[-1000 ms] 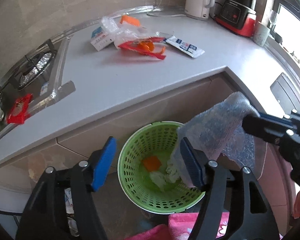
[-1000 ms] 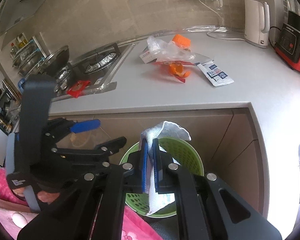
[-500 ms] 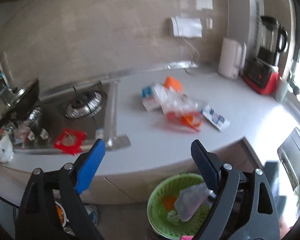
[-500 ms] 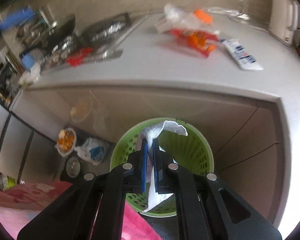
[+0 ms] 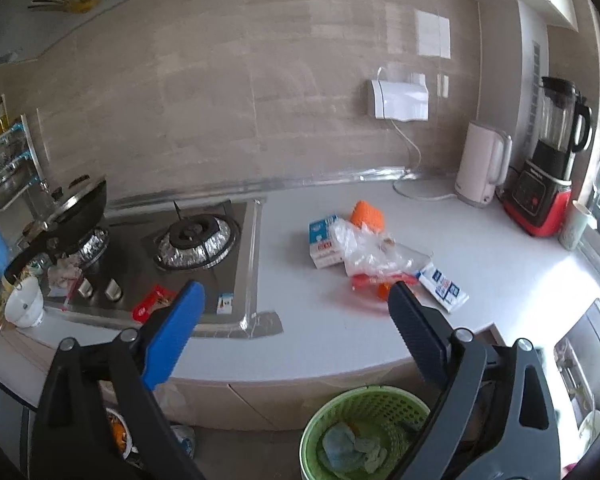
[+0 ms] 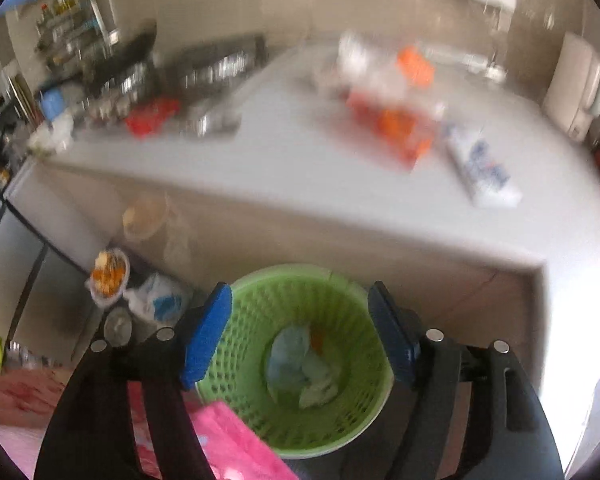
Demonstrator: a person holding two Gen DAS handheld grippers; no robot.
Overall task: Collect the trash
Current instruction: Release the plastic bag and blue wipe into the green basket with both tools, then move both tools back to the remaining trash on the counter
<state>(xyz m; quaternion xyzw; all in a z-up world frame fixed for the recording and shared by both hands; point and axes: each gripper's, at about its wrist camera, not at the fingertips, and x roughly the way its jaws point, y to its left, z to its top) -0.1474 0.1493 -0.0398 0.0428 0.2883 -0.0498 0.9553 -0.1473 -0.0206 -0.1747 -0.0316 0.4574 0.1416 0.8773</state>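
A green plastic basket stands on the floor below the counter, with a crumpled white cloth lying inside; it also shows in the left wrist view. My right gripper is open and empty, right above the basket. My left gripper is open and empty, raised in front of the counter. On the counter lie a clear plastic bag, a red wrapper, an orange item, a small carton and a white sachet.
A gas hob with a red wrapper at its front edge is on the left. A white kettle and a red blender stand at the back right. Pink fabric lies beside the basket.
My right gripper has opened and let go of the white cloth, which now lies in the basket. My left gripper has tilted up from the basket toward the counter.
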